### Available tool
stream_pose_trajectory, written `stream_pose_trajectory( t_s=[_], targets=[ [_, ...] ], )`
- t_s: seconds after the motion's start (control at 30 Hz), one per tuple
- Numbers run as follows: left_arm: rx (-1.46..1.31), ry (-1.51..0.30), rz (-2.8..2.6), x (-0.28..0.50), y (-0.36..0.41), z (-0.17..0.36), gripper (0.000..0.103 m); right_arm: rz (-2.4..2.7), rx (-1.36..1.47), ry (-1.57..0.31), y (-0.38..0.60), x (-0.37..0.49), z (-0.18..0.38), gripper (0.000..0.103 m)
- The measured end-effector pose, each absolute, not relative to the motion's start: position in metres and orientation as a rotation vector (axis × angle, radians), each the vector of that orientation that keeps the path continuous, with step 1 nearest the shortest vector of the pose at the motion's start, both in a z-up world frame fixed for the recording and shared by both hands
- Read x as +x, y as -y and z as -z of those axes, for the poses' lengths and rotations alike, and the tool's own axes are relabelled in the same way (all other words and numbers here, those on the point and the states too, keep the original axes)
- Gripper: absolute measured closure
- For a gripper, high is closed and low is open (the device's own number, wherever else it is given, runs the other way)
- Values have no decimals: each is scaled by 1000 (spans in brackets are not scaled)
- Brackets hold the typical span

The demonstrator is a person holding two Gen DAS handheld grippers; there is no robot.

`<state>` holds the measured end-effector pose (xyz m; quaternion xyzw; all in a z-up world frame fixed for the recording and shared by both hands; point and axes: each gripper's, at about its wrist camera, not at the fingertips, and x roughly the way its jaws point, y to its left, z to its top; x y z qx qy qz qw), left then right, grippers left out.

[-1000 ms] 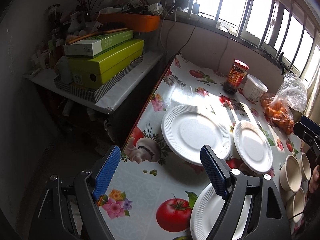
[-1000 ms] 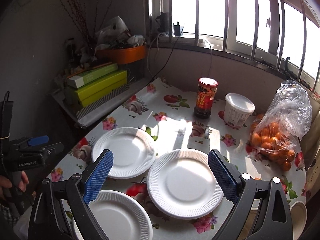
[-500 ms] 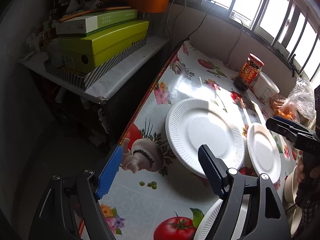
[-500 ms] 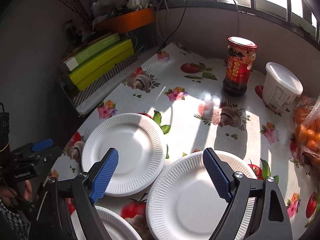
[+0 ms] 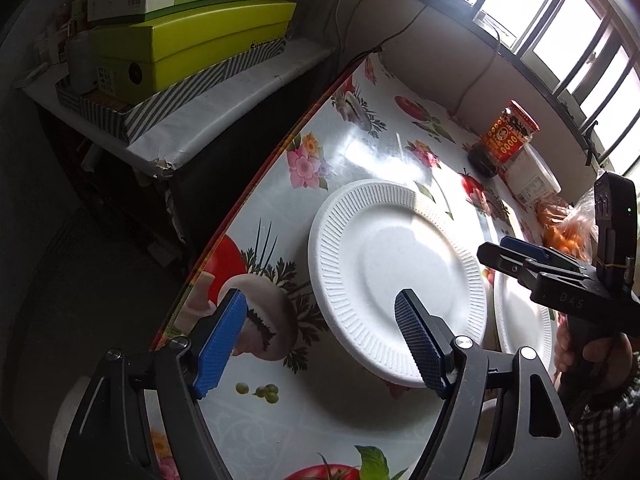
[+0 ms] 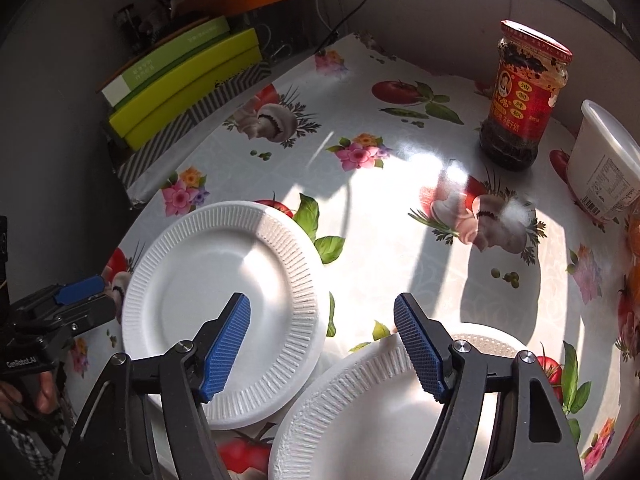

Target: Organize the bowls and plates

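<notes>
Light, flimsy paper plate [image 5: 394, 276]: pinch its ribbed rim. Left hand-held gripper [image 5: 320, 344] spread; right hand-held gripper [image 6: 322, 344] closing, empty.

1. The near plate [image 6: 360, 420] runs off the right wrist view's bottom edge, partly behind gripper arms.
2. The white tub [image 6: 604, 168] is cut by the right edge.
3. The orange bag [image 5: 568, 232] sits mostly behind the right gripper [image 5: 520, 252].
</notes>
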<state>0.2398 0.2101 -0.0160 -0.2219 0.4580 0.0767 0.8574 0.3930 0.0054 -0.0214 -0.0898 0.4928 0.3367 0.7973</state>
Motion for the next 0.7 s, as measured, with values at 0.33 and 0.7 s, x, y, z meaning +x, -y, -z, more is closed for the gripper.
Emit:
stream_pose_trajectory(
  t_s=[0.33, 0.7],
  targets=[
    [-467, -995, -161, 243, -211, 27, 40, -724, -173, -1080, -8, 398, 30, 35],
    [-482, -1014, -153, 245, -212, 33, 56, -739, -148, -1116, -11, 403, 37, 54]
  ],
)
